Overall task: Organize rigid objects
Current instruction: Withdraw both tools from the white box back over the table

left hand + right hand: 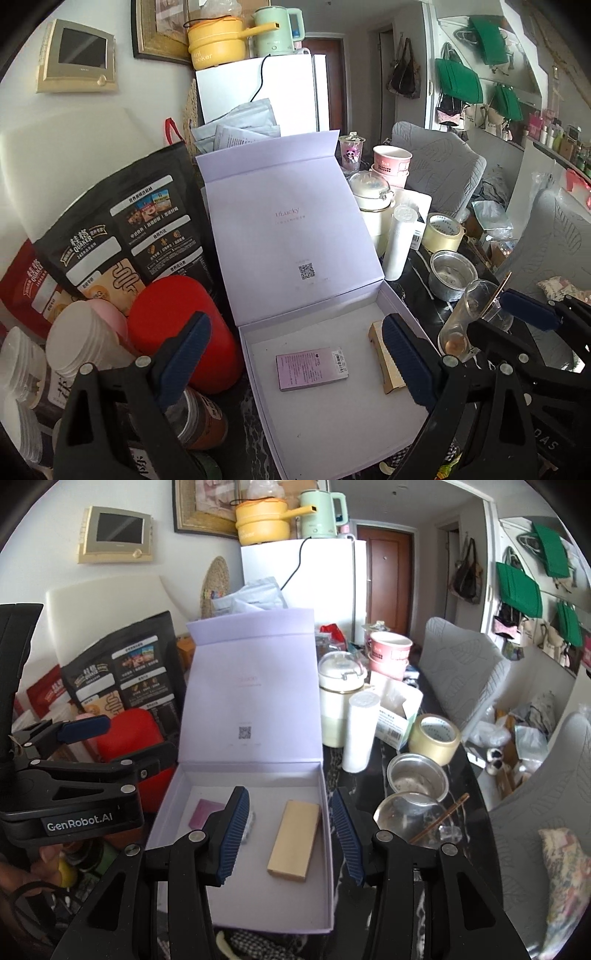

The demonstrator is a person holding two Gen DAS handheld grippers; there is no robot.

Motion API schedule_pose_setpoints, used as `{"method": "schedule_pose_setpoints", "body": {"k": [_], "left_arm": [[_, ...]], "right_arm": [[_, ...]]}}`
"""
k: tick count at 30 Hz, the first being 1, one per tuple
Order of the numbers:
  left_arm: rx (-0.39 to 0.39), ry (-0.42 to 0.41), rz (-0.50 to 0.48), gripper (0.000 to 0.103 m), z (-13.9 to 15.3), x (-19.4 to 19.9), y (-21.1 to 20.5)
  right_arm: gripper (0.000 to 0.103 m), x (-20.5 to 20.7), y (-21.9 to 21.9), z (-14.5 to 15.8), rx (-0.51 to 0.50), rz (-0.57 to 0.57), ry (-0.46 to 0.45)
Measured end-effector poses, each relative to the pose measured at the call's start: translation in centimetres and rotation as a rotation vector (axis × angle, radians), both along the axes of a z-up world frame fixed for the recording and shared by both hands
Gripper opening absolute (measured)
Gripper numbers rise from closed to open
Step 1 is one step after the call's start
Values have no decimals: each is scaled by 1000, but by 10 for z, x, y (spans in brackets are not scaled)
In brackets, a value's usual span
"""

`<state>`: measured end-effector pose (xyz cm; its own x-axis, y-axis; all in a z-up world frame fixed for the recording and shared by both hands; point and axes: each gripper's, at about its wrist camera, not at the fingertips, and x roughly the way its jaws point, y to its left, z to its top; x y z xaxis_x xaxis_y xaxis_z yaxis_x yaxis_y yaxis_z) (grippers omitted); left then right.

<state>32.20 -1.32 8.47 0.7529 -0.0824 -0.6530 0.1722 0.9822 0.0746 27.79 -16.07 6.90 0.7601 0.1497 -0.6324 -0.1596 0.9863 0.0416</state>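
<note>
An open lilac gift box (246, 373) (326, 805) sits on the dark table with its lid (288, 221) propped upright. Two things lie flat on its floor. One is a small pink box (312, 369) (207, 812) on the left. The other is a gold rectangular box (389, 374) (293, 840) on the right. My left gripper (295, 365) (122, 744) hangs open above the left part of the box, holding nothing. My right gripper (291, 834) (509, 321) hovers open over the gold box without touching it. In the left wrist view a finger hides part of the gold box.
A red canister (177, 332), stacked paper cups (81, 339) and black oat bags (122, 236) crowd the box's left side. To its right stand a white cylinder (360, 731), a tape roll (437, 742), a steel bowl (417, 777) and a glass (413, 819) with a stick in it.
</note>
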Motion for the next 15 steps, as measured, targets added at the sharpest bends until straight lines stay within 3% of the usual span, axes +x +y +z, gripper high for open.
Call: {"method": "schedule_pose_setpoints", "body": {"k": [15], "left_arm": [[-19, -54, -44, 95, 28, -62, -2]], "right_arm": [[48, -62, 1, 27, -12, -7, -62]]}}
